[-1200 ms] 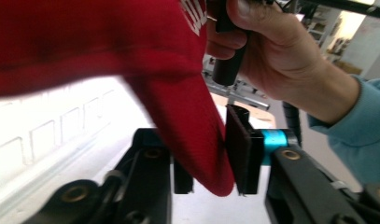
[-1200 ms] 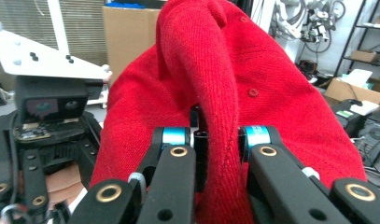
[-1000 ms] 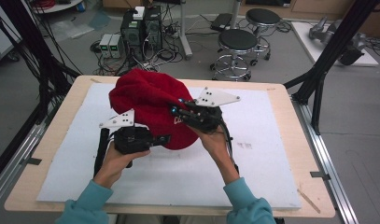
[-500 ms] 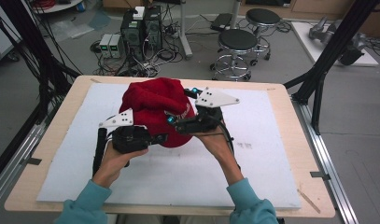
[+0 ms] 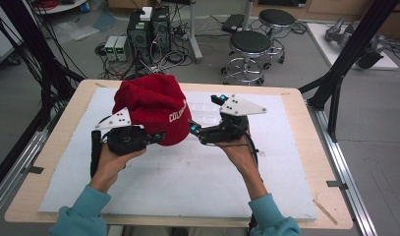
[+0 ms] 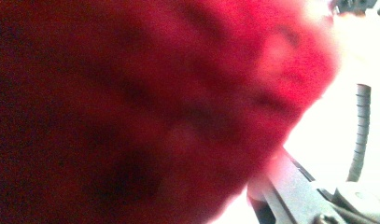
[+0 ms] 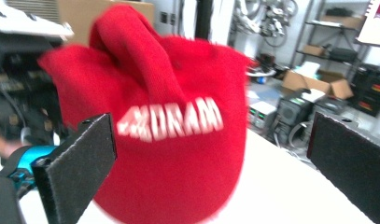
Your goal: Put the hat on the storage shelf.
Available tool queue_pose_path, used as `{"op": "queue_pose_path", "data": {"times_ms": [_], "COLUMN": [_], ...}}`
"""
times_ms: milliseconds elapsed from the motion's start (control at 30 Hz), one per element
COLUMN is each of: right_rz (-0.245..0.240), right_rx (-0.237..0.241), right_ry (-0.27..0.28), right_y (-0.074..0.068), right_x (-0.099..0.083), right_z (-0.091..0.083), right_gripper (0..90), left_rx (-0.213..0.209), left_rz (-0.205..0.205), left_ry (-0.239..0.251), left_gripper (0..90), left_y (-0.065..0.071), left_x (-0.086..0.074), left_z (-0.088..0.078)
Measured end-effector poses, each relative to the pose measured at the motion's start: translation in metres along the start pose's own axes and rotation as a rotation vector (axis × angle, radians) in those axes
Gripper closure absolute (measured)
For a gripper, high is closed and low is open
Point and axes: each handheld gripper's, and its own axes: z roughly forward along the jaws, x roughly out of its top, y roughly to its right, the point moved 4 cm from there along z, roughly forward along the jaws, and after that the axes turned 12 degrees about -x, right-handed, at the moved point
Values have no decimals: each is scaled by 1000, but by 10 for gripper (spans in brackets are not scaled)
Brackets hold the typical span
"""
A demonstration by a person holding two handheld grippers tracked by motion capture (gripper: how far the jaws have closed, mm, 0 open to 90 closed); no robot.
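The red hat [image 5: 151, 110] hangs in the air over the left half of the white mat [image 5: 187, 182], which lies on the wooden table [image 5: 305, 147]. It has white letters on its side. In the right gripper view the hat [image 7: 169, 135] is blurred and stands right in front of the camera.

The left gripper [image 5: 153, 138] is closed tight on the lower edge of the hat and holds it up. In the left gripper view the red cloth [image 6: 145, 107] is pressed close to the camera.

The right gripper [image 5: 207, 115] is wide open and holds nothing. It sits just to the right of the hat. A second ago it was pinching the hat too, near the middle. Since then its jaws have sprung open and let go, and the hat has swung over to the left. The hat also looks taller now than it did before, when it was bunched between both grippers.
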Motion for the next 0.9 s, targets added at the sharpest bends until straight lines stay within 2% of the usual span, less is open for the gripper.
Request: {"op": "queue_pose_path", "data": {"times_ms": [200,333,433,533,633,767,900], "right_rz": [9,36,54,72,86,107,136], "right_rx": [-81,-135,-177,-219,-253,-290,-328], "right_ry": [-21,-20,-25,-12,-20,-27,-38], "right_y": [20,33,41,48,54,60,63], "right_x": [-18,-31,-44,-59,-72,-90,-112], "right_z": [-26,-46,-63,-80,-91,-104,-116], "right_gripper": [4,4,4,4,4,4,4], "left_rx": [93,161,184,229,256,319,348], "left_rz": [13,32,28,46,51,74,68], "left_ry": [-7,-57,-51,-83,-92,-129,-153], "left_gripper": [845,844,844,844,844,844,844], "left_y": [-20,-31,-38,-45,-50,-57,-63], "left_x": [11,16,20,22,23,23,20], "left_z": [-13,-17,-17,-18,-18,-19,-17]}}
